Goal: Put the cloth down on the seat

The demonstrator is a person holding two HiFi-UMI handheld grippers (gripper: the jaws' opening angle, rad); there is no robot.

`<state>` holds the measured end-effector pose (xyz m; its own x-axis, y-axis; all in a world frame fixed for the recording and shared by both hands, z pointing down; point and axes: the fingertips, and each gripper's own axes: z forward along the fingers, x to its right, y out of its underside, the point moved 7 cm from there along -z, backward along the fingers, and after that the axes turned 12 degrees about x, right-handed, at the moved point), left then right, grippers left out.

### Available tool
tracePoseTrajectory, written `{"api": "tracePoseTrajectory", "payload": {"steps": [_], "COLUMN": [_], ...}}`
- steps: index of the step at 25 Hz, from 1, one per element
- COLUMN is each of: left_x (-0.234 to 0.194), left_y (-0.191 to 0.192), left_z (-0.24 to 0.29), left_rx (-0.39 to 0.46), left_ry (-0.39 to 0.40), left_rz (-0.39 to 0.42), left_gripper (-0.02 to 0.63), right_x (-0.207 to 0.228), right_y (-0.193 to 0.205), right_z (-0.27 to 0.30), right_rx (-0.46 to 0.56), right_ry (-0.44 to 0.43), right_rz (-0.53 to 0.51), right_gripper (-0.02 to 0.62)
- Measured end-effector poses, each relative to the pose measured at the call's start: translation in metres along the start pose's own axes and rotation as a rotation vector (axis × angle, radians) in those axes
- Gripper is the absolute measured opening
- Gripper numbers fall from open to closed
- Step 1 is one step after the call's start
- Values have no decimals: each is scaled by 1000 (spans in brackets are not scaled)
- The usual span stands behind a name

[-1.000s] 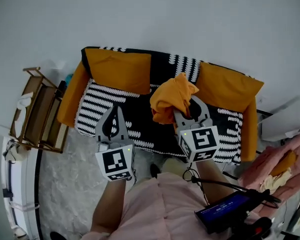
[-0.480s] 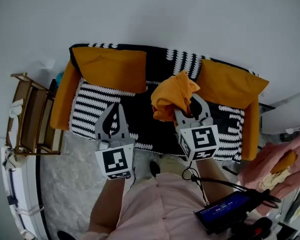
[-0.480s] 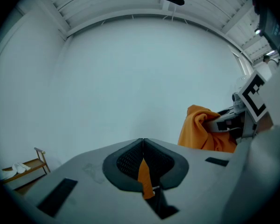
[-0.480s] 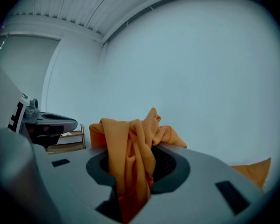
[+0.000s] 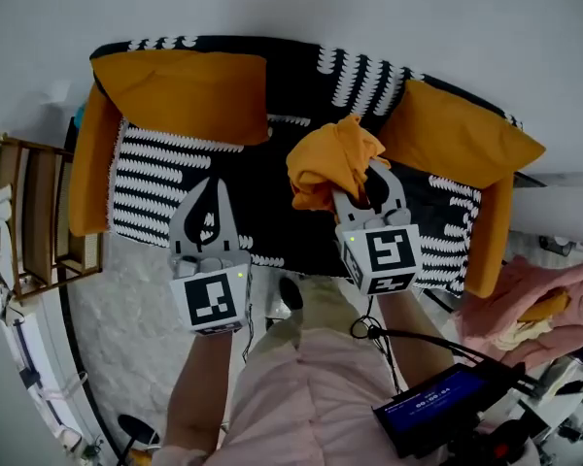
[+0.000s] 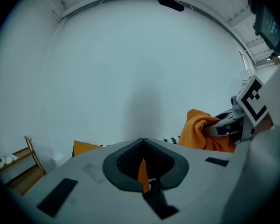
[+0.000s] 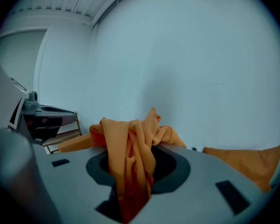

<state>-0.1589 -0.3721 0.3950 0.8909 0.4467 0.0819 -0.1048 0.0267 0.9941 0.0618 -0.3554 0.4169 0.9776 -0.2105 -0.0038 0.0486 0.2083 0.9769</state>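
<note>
Orange cloth (image 5: 330, 163) bunched in the right tongs (image 5: 367, 178), held over the sofa seat (image 5: 262, 178) (black-and-white patterned)
Right tongs are clamped on the cloth above the seat's middle; left tongs (image 5: 212, 184) are closed, empty, near its front edge

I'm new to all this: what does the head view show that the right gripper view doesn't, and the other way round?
Only the head view: the whole patterned seat spread out below, a pink pile at the right, and a blue-screened device by the person.
Only the right gripper view: close up, the cloth runs down between the right gripper's jaws, which pinch it.
Both: the orange cloth bunched above those jaws, the left gripper, and an orange cushion.
</note>
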Motion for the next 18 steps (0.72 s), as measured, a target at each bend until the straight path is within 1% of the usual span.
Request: {"api": "tracePoseTrajectory", "payload": {"steps": [5, 13, 18], "left_x": [7, 8, 6], "left_y": [30, 80, 100], "left_z": [34, 75, 86], "left_rx": [-60, -160, -199], "left_ry": [3, 10, 0], "left_rz": [-23, -54, -67], "left_gripper": [11, 11, 11], "right_x": [18, 28, 33], "right_y": [43, 114, 141], "right_z": [33, 82, 104], "right_rx": [-84, -231, -287], "right_ry": [-12, -47, -57], "right_rz": [24, 40, 41], "right_gripper": [143, 147, 149]}}
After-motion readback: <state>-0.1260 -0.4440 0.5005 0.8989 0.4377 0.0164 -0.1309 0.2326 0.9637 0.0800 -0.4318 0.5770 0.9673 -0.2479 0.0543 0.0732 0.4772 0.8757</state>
